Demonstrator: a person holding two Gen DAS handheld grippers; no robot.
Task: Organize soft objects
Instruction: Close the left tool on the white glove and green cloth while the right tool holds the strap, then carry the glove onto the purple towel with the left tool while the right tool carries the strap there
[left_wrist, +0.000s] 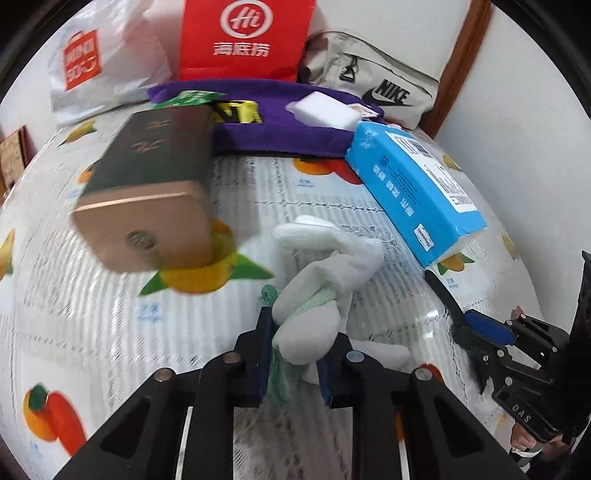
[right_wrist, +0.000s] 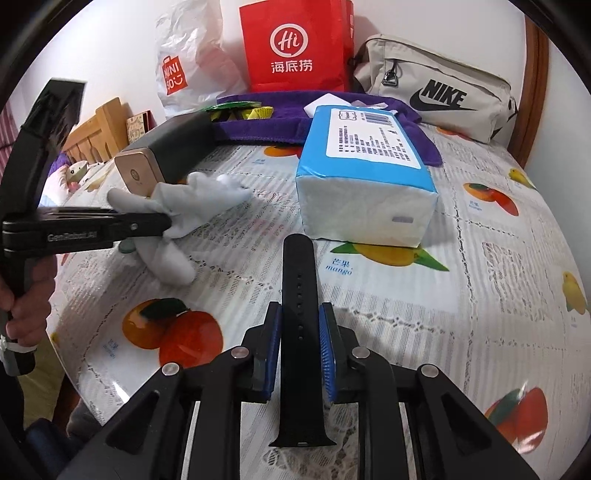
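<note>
The blue tissue pack (right_wrist: 364, 184) serves as the landmark on the fruit-printed tablecloth (right_wrist: 480, 295). To its left lies a bundle of white socks with pale green trim (left_wrist: 317, 295), and the left gripper (left_wrist: 295, 354) is clamped on the near end of that bundle, its blue pads (left_wrist: 263, 354) pressing the fabric from both sides; in the right wrist view the same gripper (right_wrist: 168, 221) comes in from the left edge, a hand (right_wrist: 27, 299) around its handle. Farther left of the pack, past the socks, a dark box with a gold end cap (left_wrist: 147, 184) lies on its side, blurred in the left wrist view. In front of the tissue pack, nearer the person, the right gripper (right_wrist: 301, 354) is closed on a black perforated watch strap (right_wrist: 298, 295), which runs straight between its blue pads with its far tip pointing toward the pack's white end. Behind the pack sits a purple cloth (left_wrist: 280, 129) carrying a white sponge block (left_wrist: 325, 110) and small green and yellow packets (right_wrist: 240, 110). Beyond that cloth, against the wall, stand a red paper bag (right_wrist: 295, 44), a white plastic shopping bag (right_wrist: 184, 66) to its left and a beige Nike pouch (right_wrist: 436, 88) to its right.
</note>
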